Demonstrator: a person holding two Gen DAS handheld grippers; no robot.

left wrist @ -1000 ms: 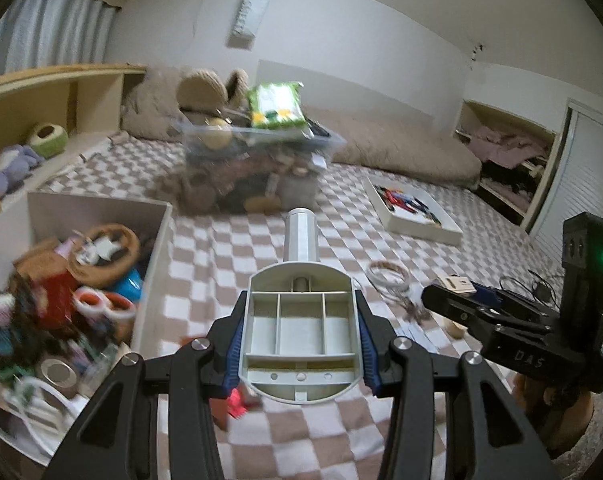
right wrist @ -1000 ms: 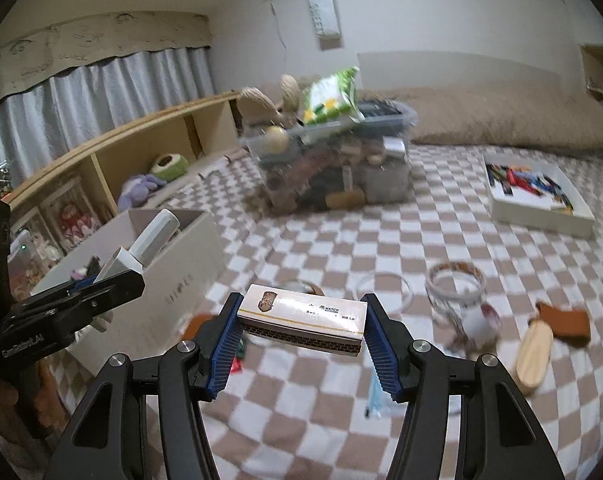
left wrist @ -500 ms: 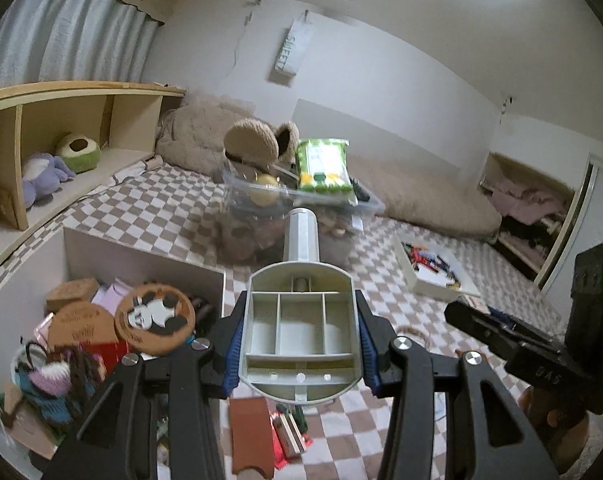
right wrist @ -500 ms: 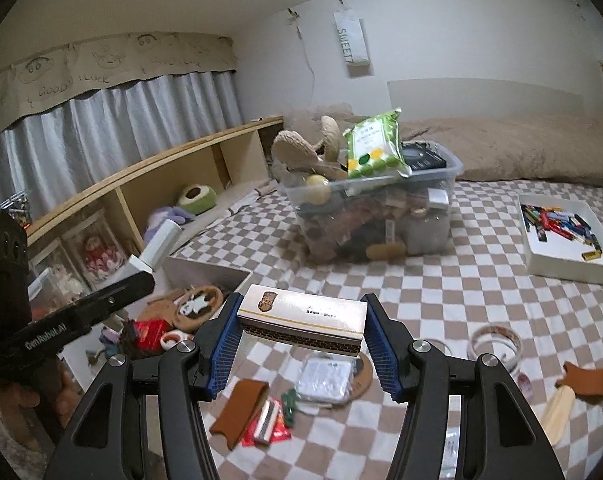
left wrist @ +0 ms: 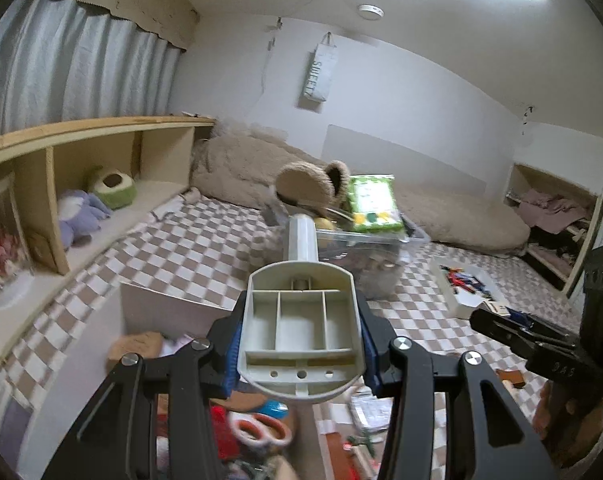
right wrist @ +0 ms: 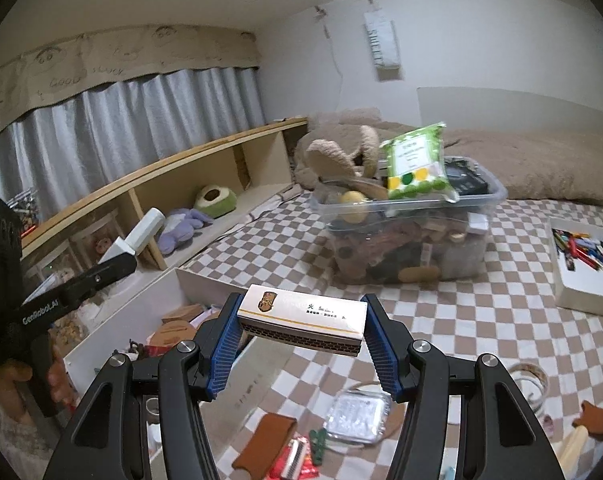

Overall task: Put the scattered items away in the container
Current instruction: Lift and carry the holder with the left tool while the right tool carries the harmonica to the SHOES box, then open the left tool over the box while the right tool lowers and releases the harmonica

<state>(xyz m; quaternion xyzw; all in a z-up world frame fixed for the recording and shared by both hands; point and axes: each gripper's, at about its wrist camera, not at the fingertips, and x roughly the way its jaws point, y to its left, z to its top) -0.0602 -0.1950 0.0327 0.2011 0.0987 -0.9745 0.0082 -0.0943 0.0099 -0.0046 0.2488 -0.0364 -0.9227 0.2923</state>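
- left gripper (left wrist: pixel 301 344) is clamped on a grey-white plastic scoop (left wrist: pixel 300 334), blue pads pressing both sides of the bowl, handle poking straight out toward 12 o'clock. You can see 3 little compartments moulded into its back.
- right gripper (right wrist: pixel 302 342) is pinching a long matchbox (right wrist: pixel 305 320) by its 2 short ends, held crosswise and tilted a bit down to the right.
- right under the left gripper, from 6 to 9 o'clock in the left wrist view, sits the white container (left wrist: pixel 169 308), already stuffed with junk: orange-handled scissors (left wrist: pixel 261 432), a cardboard piece, blurry bits I can't make out.
- in the right wrist view the same container (right wrist: pixel 205 284) sits at 8 o'clock, and the matchbox hangs about over its near right wall.
- loose stuff on the checkered blanket (right wrist: pixel 501 320) at 5 to 6 o'clock: a brown pouch (right wrist: pixel 265 444), a clear square lid (right wrist: pixel 357 412), red packets, a tape roll (right wrist: pixel 529 380) further right.
- at 12 o'clock, further back, a clear bin (right wrist: pixel 413 232) full of things with a green wipes pack (right wrist: pixel 415 166) and a plush on top.
- at 3 o'clock, a white tray (right wrist: pixel 581 268) of coloured bits.
- wooden shelf (right wrist: pixel 205 176) at 10 o'clock with 2 plushies, curtain behind it.
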